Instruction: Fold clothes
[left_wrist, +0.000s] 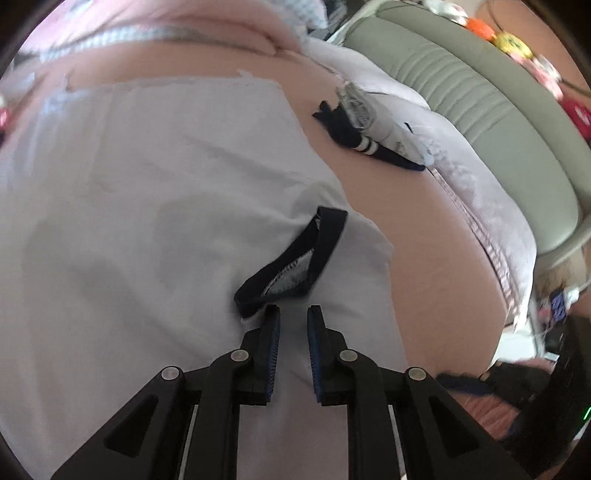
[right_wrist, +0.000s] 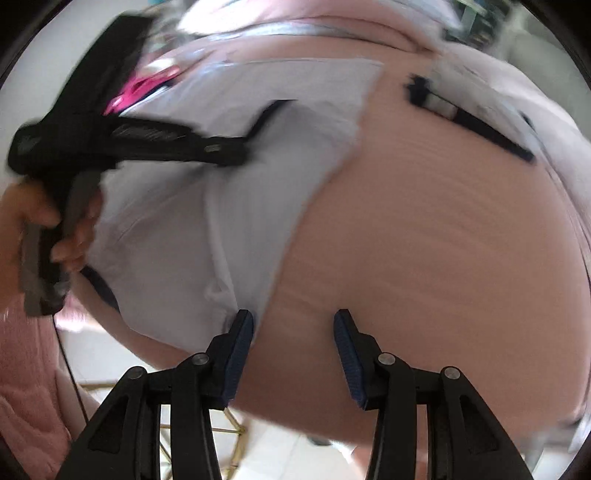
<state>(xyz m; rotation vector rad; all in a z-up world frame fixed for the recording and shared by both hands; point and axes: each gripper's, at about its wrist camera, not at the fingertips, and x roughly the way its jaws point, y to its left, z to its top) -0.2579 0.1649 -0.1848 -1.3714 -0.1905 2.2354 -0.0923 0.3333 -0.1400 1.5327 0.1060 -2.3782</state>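
Observation:
A white T-shirt with a dark navy collar lies spread on a pink bed sheet. My left gripper hovers just short of the collar, jaws a small gap apart and empty. In the right wrist view the same shirt lies at the left, and my right gripper is open and empty at the shirt's near edge over the pink sheet. The left gripper shows there from the side, held in a hand above the shirt.
A folded white and navy garment lies farther back on the bed, also in the right wrist view. A lilac blanket and a grey-green padded headboard run along the right. Floor and a gold wire stand lie below the bed edge.

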